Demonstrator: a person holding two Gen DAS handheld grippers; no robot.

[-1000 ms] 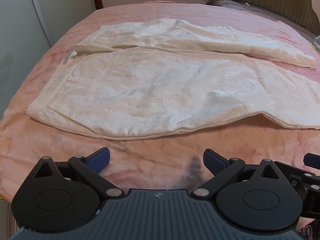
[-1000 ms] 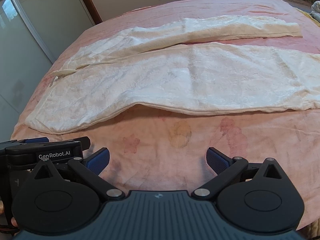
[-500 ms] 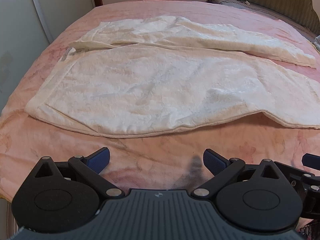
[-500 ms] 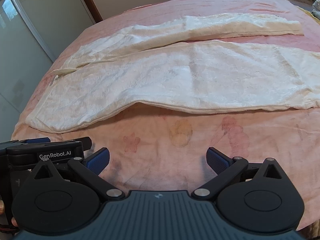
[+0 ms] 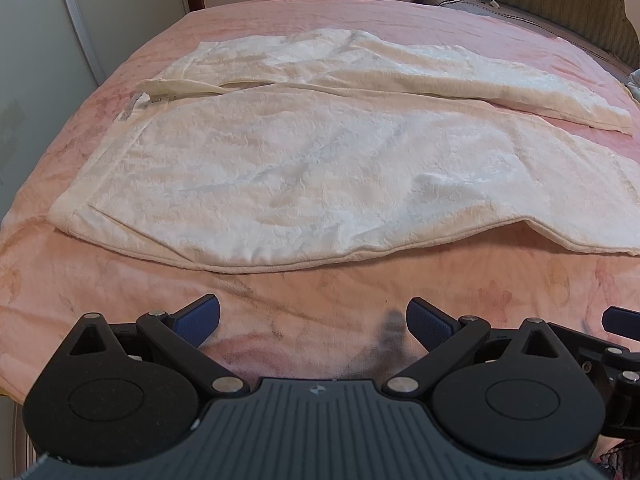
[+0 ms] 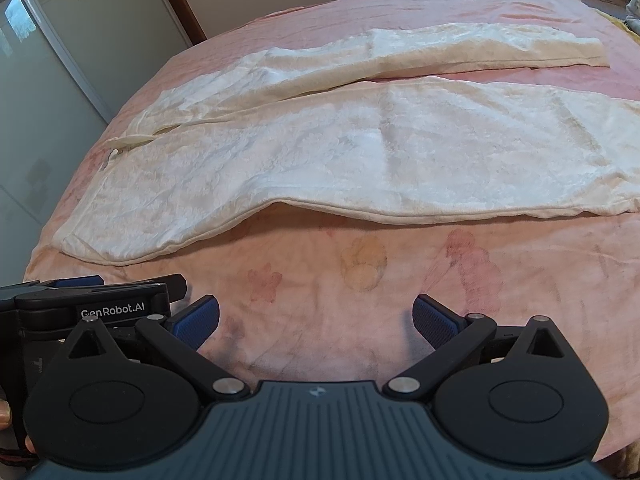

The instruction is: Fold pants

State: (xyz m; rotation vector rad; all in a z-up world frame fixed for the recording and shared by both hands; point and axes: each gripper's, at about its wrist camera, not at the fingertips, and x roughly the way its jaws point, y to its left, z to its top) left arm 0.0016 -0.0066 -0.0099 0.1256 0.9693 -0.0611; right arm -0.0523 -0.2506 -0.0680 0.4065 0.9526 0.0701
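While the cream-white fleece pants lie unfolded flat across the pink blanketed bed, both the left gripper and right gripper hover short of them, fingers apart.

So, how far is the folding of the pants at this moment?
Done: the white pants lie spread flat on the pink bedspread, with the two legs apart. In hand: nothing; the left gripper and the right gripper are both open and empty, above the bedspread in front of the near edge of the pants. Left: every fold; no part lies over another yet.
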